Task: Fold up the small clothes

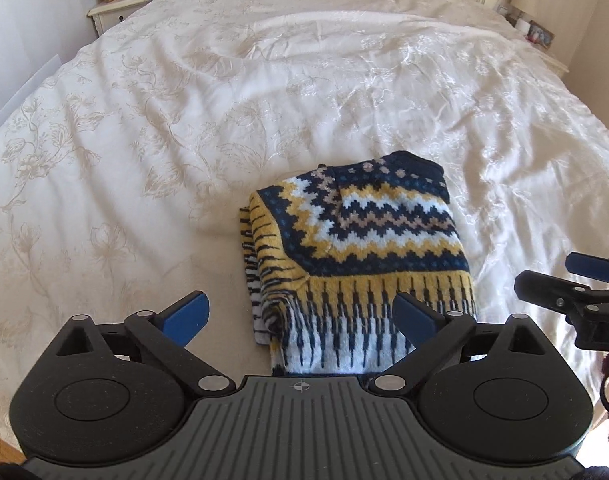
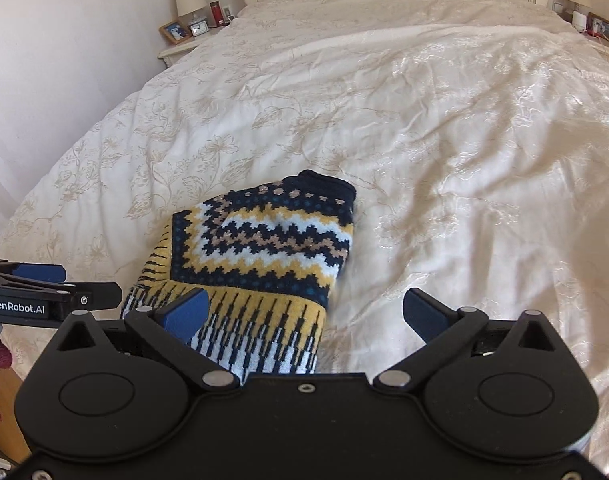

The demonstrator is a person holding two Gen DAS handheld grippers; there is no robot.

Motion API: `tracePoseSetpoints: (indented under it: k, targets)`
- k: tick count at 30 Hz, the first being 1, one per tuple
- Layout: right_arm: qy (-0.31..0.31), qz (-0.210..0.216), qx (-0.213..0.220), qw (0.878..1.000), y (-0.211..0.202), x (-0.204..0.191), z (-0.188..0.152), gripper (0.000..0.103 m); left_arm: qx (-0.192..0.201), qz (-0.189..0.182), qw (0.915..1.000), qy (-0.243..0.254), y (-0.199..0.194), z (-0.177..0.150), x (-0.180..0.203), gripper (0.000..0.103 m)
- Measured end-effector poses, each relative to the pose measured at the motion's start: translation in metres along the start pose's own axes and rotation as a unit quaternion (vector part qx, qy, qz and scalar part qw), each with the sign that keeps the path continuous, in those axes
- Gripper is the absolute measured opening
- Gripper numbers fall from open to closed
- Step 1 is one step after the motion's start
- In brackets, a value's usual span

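From the left wrist, the left hand-held gripper point(image 1: 300, 316) hangs spread wide over the folded navy, yellow and white zigzag-knit sweater point(image 1: 360, 256) on the cream floral bedspread point(image 1: 144, 140). From the right wrist, the right hand-held gripper point(image 2: 304, 314) gapes empty too; a careless nudge could undo the loose fold.

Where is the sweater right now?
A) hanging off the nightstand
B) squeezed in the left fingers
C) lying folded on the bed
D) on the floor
C: the sweater lies folded on the bed, and both the left gripper and the right gripper are open above it, pinching nothing.
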State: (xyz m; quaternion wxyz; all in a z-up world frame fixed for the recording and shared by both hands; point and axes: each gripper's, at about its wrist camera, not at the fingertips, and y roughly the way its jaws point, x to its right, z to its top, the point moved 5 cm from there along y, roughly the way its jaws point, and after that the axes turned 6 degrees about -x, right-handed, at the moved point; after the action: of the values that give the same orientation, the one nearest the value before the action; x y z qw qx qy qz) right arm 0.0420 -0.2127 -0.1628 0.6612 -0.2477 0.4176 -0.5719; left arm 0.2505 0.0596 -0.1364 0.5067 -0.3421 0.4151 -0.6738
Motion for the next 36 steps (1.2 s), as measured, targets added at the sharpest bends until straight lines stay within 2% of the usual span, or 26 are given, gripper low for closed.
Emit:
tracePoseSetpoints:
  k: [10, 14, 18, 24, 29, 36]
  targets:
    - [-0.016, 0.024, 0.026, 0.999, -0.029, -0.006, -0.017, 0.102, -0.002, 0.039, 0.9991, -0.016, -0.025, -0.022, 0.012, 0.093]
    - [-0.005, 0.039, 0.031, 0.999, -0.035, -0.009, -0.021, 0.102, 0.014, 0.054, 0.998, -0.028, -0.037, -0.024, 0.009, 0.091]
    - [-0.012, 0.027, 0.037, 0.999, -0.039, -0.014, -0.023, 0.102, 0.024, 0.057, 0.9973, -0.04, -0.044, -0.024, 0.006, 0.086]
    - [-0.004, 0.011, 0.039, 0.999, -0.043, -0.016, -0.022, 0.102, 0.035, 0.062, 0.9968, -0.038, -0.05, -0.023, 0.009, 0.086]
    - [0.017, 0.019, 0.031, 0.999, -0.043, -0.011, -0.022, 0.102, 0.033, 0.092, 0.995, -0.019, -0.052, -0.025, 0.017, 0.086]
    - [0.018, 0.022, 0.023, 0.999, -0.04, -0.009, -0.024, 0.102, 0.023, 0.102, 0.9943, -0.02, -0.047, -0.029, 0.021, 0.086]
